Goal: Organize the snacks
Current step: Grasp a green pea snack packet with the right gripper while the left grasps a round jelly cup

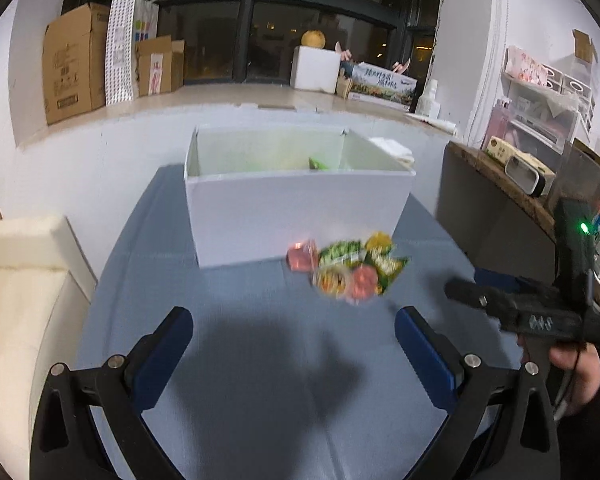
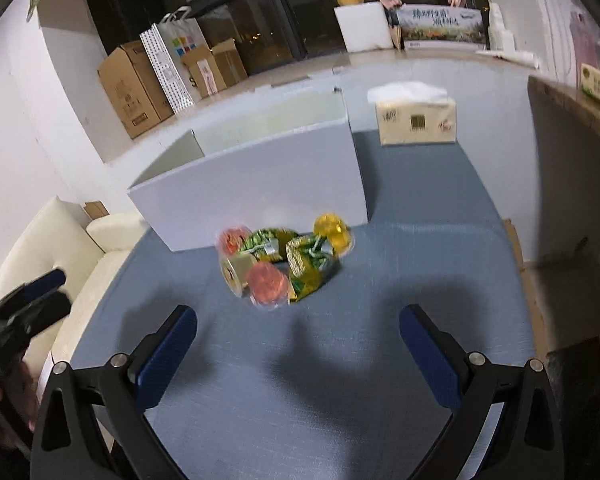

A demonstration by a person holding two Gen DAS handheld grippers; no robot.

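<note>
We held the left gripper (image 1: 294, 334) and right gripper (image 2: 298, 332) with jaws wide, empty, above the bench (image 2: 420, 208); the snacks (image 2: 280, 264) lay just near of the white box (image 2: 252, 188).

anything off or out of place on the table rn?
Nothing damaged or spilled. The snack pile sits loose on the blue tablecloth in front of the white box, not inside it; only one green packet shows in the box. Left gripper and right gripper are both open, empty.

Home living room: sofa (image 1: 16, 300), stacked cartons (image 1: 74, 62).
</note>
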